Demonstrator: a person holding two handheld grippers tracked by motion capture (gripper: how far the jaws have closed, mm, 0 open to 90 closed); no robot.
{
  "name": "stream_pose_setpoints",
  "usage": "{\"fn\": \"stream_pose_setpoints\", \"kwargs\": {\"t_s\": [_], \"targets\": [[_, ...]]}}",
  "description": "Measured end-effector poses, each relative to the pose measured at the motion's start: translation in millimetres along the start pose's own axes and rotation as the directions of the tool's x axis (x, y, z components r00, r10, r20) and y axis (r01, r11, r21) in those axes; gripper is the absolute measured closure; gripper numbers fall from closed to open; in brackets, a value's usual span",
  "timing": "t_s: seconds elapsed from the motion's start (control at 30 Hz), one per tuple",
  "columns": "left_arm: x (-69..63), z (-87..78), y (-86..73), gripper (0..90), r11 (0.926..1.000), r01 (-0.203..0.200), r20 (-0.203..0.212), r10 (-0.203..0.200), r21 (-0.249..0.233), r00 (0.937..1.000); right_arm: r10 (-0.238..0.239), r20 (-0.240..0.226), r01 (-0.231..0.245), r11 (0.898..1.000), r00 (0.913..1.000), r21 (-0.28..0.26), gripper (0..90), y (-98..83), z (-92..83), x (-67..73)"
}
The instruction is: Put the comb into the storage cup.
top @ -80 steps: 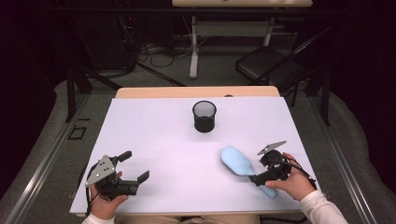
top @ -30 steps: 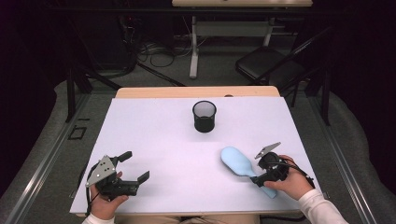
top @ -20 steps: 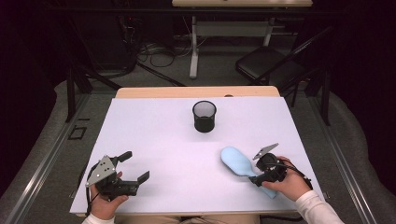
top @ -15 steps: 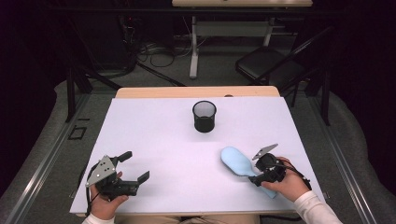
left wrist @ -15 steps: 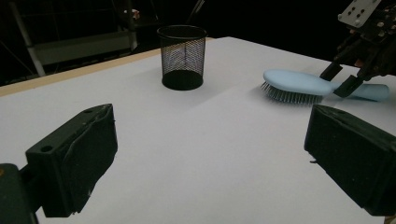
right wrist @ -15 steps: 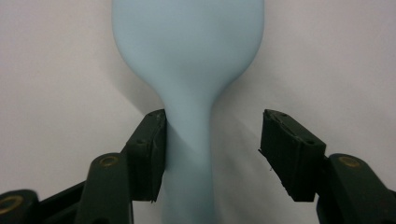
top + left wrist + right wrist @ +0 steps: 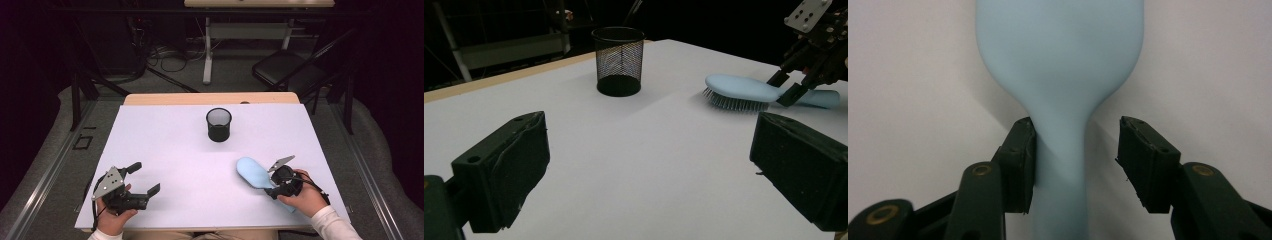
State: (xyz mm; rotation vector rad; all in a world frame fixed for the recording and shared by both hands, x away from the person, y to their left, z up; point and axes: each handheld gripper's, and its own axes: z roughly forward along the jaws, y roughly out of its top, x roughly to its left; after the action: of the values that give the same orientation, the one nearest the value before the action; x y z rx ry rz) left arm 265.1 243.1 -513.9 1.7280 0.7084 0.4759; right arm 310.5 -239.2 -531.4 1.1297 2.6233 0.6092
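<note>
At the near right of the table (image 7: 165,150), the right gripper (image 7: 1075,165) straddles the neck of the pale blue hairbrush (image 7: 1060,65), which lies bristles down on the white surface with its head pointing toward the table's middle. Its jaws have just been closing with the handle between them: in the right gripper view one pad already meets the handle's side, while a gap remains at the other, so the grip is judged not yet complete. Compared with a second ago, the opening is visibly narrower and the hand has barely shifted, which suggests a grasp preparatory to lifting. Near left, the left gripper (image 7: 135,184) rests wide open and empty. Farther off, the black mesh cup (image 7: 218,124) stands upright, well apart from the brush, a likely destination.
</note>
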Motion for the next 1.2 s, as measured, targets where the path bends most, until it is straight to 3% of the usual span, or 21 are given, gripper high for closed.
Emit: {"fn": "stream_pose_setpoints", "kwargs": {"t_s": [0.23,0.47,0.63,0.67,0.7,0.77,0.83,0.97,1.2], "targets": [[0.0,0.0,0.0,2.7,1.0000,0.000,0.000,0.000,0.001,1.0000,-0.012,0.008,0.012,1.000,0.9999,0.012,54.2,0.6,2.5,1.8],[0.1,0.1,0.0,2.7,1.0000,0.000,0.001,0.000,0.002,1.0000,0.012,0.005,-0.012,1.000,0.9999,-0.017,59.2,0.2,6.2,4.5],[0.1,0.1,-0.1,2.7,1.0000,0.000,0.000,0.000,0.002,1.0000,0.021,0.021,-0.021,1.000,0.9996,0.012,61.5,1.9,4.3,8.1],[0.1,0.1,-0.1,2.7,1.0000,0.000,0.001,0.000,0.002,1.0000,0.025,0.020,-0.025,1.000,0.9995,-0.008,61.8,1.4,5.7,8.2],[0.1,0.1,0.0,2.7,1.0000,0.000,0.001,0.000,0.001,1.0000,0.024,0.022,-0.025,1.000,0.9995,0.019,62.2,2.2,4.1,8.1],[0.1,0.1,-0.1,2.7,1.0000,0.000,0.001,0.000,0.002,1.0000,0.036,0.018,-0.036,0.999,0.9992,-0.008,62.8,1.5,5.9,8.5],[0.1,0.0,-0.1,2.7,1.0000,0.000,0.001,0.000,0.002,1.0000,0.027,0.018,-0.027,1.000,0.9995,0.011,63.8,1.7,4.5,8.2],[0.2,0.1,-0.1,2.7,1.0000,0.000,0.001,0.000,0.003,1.0000,0.031,0.015,-0.031,0.999,0.9994,-0.015,65.1,0.4,5.8,9.1],[0.3,0.4,-0.2,2.7,1.0000,0.001,0.006,-0.001,0.004,1.0000,0.013,0.009,-0.013,1.000,0.9999,-0.005,66.6,0.1,4.7,8.6]]}}
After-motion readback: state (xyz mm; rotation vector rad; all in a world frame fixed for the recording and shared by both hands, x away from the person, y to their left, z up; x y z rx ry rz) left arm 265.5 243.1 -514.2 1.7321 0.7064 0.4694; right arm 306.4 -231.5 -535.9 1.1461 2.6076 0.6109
